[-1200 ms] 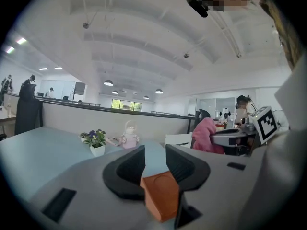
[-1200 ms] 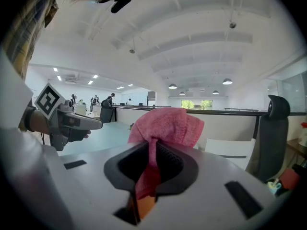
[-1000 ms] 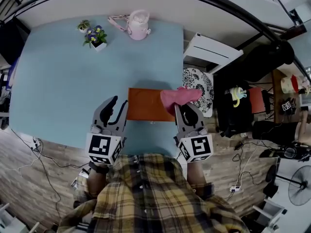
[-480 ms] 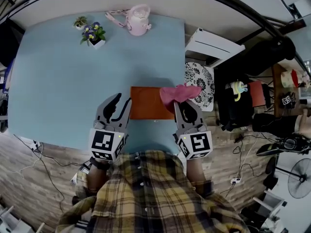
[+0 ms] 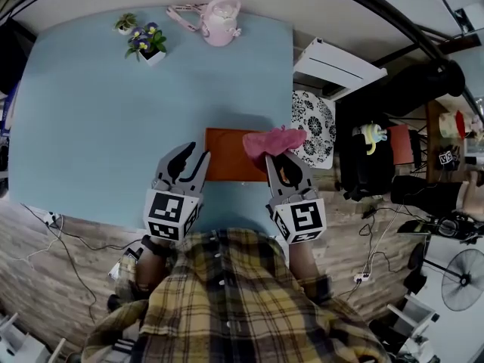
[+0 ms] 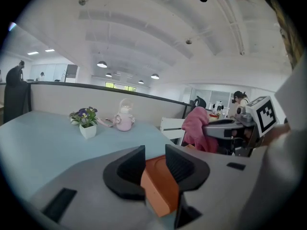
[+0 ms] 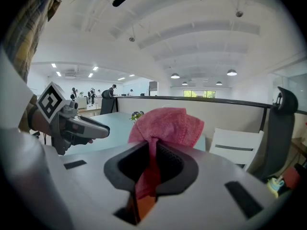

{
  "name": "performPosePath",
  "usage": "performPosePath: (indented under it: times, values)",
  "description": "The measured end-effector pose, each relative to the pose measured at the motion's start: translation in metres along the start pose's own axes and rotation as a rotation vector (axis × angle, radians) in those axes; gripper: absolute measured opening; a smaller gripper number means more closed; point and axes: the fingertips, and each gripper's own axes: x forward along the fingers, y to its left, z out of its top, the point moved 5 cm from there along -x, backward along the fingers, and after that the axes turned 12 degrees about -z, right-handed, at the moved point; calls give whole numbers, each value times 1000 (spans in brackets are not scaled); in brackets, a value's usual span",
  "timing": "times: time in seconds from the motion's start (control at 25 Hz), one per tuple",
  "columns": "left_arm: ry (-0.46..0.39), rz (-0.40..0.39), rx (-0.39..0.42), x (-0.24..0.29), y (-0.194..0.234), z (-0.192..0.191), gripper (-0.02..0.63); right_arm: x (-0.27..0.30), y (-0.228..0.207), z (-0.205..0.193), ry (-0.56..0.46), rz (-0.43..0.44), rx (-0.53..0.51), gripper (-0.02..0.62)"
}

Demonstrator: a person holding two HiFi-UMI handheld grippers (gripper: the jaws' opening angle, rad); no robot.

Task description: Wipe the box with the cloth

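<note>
Bench [image 5: 106, 127] in pale blue fills the upper left of my head view. The orange box [image 5: 227, 165] lies flat near its lower edge, at mid-frame. My left gripper [image 5: 189, 162] sits at the box's left end with its fingers [image 6: 128, 166] well apart. In the left gripper view the box's near corner shows in the gap, and neither finger presses on it. My right gripper [image 5: 281, 166] is at the box's right end, fingers clamped on the pink cloth [image 5: 272, 141], which bunches out past the tips over that end. A pink bottle [image 5: 219, 30] and a small flower pot [image 5: 149, 48] stand near the frame's top.
</note>
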Motion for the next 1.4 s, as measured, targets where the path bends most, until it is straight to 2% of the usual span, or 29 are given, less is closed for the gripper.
performPosePath:
  times: [0.64,1.08,1.4]
  values:
    - [171,8,-73,22,5,-70,115,9,17,-24,58,73,-17,48]
    - [186,-20,-139,31,6,-87,115,10,24,-29,67,84,-11,48]
    - [181,-29,-103,33,1,-88,115,9,24,-34,77,85,-4,48]
